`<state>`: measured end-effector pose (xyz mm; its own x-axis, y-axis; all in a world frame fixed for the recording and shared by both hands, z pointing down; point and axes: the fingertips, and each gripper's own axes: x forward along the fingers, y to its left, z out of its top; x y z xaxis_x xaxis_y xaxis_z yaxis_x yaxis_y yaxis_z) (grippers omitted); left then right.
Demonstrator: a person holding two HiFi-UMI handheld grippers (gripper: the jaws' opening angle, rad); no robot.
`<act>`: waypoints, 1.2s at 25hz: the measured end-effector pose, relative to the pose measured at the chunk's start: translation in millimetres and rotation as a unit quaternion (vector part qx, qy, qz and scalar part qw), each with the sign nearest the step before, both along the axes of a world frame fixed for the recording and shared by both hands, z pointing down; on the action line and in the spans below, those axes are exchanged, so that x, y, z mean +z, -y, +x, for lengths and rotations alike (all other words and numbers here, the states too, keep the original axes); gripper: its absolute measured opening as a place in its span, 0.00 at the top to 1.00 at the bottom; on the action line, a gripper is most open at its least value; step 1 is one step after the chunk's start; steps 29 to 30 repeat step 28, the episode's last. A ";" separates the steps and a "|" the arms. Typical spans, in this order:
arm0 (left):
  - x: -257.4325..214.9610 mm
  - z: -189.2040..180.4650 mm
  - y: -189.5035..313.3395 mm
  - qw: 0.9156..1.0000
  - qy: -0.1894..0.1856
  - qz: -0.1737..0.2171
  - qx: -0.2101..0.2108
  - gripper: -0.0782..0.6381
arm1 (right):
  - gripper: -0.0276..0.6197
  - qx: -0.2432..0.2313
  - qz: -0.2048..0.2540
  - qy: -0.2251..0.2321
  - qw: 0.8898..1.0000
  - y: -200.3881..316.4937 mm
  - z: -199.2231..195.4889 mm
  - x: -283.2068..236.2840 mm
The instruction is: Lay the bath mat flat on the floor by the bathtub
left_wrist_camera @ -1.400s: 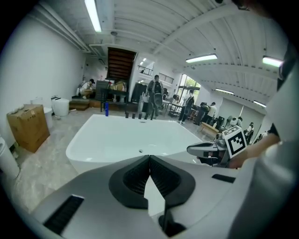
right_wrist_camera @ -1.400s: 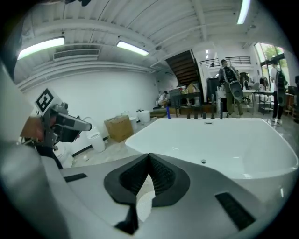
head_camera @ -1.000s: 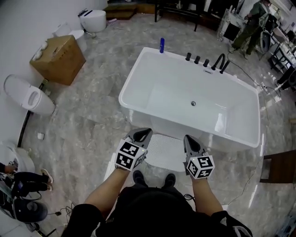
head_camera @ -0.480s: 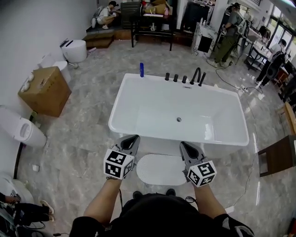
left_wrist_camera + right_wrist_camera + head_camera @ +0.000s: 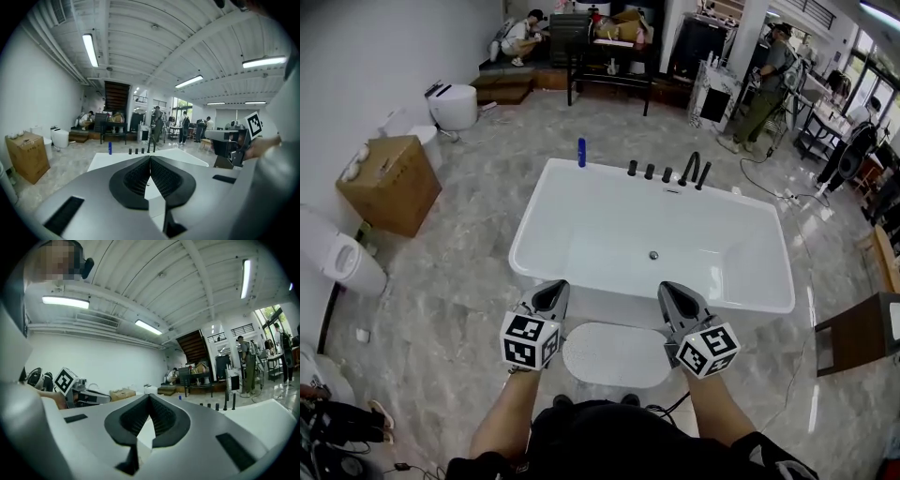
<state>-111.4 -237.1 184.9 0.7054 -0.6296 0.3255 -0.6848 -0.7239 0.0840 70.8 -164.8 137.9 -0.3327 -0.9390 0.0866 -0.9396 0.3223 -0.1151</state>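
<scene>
The fingers of the left gripper (image 5: 551,296) and the right gripper (image 5: 673,298) are pressed together with nothing between them. In the head view the two grippers flank the upper corners of the bath mat (image 5: 617,355). The mat lies flat on the floor (image 5: 459,281) at lower centre. Its long axis runs left to right, along the near wall of the bathtub (image 5: 530,234) and just beside it. Since a second ago both grippers have lifted, and the mat sits lower in the frame.
</scene>
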 end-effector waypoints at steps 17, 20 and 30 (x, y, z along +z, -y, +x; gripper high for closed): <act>-21.8 36.8 -11.0 0.999 0.021 0.026 0.012 0.88 | 0.94 0.014 -0.005 0.045 0.999 -31.5 42.3 30.6; -25.0 34.1 -9.9 0.999 0.017 0.028 0.001 0.88 | 0.94 0.013 -0.002 0.042 0.999 -33.4 45.8 26.3; -33.0 34.1 -10.5 0.999 0.013 0.038 -0.021 0.88 | 0.94 0.004 0.009 0.040 0.999 -31.4 52.6 15.5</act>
